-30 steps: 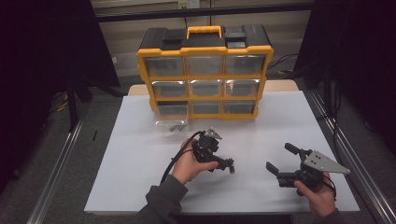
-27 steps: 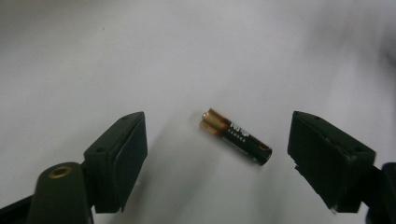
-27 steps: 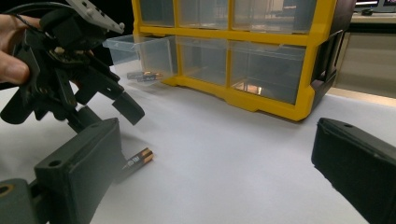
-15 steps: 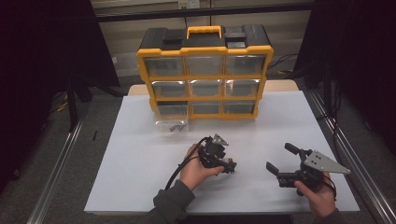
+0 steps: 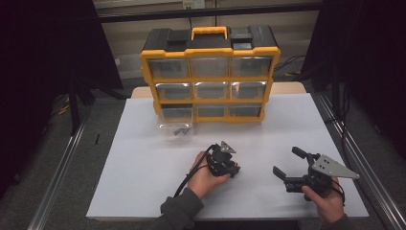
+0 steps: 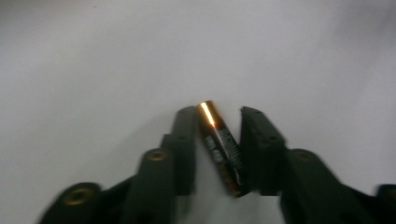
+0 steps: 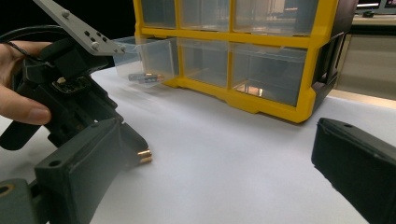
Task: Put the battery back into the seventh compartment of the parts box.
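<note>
The left hand-held gripper (image 5: pixel 233 170) has slid toward lower centre of the white table (image 5: pixel 143 158) and now brackets the black, gold-tipped cylindrical battery (image 6: pixel 220 147), seemingly not yet clamped. The right hand-held gripper (image 5: pixel 287 166) waits wide open.

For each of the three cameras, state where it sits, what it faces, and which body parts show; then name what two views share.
High view: above the person's side, facing forward and down on the white table; both forearms, hands and grippers show.
Left gripper view: on the left gripper, facing down at the battery between its jaws.
Right gripper view: on the right gripper, facing the organizer; the left hand shows.
Shared: the gripper views both show the battery.
</note>
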Action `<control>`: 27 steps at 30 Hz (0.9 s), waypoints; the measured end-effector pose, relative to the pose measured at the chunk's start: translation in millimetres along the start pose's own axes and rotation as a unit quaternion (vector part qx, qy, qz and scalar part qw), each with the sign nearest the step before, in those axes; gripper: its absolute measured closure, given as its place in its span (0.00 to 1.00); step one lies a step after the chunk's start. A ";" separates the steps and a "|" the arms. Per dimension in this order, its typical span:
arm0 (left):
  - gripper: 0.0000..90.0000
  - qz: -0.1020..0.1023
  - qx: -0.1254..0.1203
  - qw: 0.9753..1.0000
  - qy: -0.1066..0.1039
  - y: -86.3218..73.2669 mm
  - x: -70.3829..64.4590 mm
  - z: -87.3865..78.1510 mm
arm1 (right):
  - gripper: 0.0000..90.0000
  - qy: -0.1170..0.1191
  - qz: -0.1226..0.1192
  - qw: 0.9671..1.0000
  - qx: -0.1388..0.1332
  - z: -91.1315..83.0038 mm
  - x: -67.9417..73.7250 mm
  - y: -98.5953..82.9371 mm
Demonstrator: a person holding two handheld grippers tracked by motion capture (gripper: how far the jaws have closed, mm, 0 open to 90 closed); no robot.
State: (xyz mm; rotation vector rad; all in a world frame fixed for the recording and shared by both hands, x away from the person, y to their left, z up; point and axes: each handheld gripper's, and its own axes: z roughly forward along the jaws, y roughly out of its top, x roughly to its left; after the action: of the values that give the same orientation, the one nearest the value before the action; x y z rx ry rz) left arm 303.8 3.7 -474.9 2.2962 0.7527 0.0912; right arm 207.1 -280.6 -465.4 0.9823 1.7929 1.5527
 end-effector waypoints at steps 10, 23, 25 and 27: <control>0.86 -0.029 -0.009 0.999 -0.010 -3.4 3.1 -2.1 | 0.02 0.001 0.000 1.000 -0.001 -0.1 0.2 0.2; 0.86 -0.072 -0.012 0.996 -0.045 -2.5 18.8 -16.9 | 0.02 0.002 0.001 1.000 -0.001 -0.2 -0.3 0.4; 0.86 -0.072 -0.018 0.996 -0.044 -2.4 21.8 -19.5 | 0.02 0.001 0.001 1.000 -0.002 -0.2 -0.2 0.4; 0.86 -0.084 -0.024 0.995 -0.050 -2.2 23.8 -21.9 | 0.02 0.001 0.000 1.000 -0.002 -0.1 -0.2 0.4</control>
State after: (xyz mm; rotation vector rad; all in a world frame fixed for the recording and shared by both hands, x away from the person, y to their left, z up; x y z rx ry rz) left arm 316.6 31.2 -463.4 2.1660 0.8792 -0.0825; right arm 207.2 -280.8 -465.0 0.9802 1.7899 1.5569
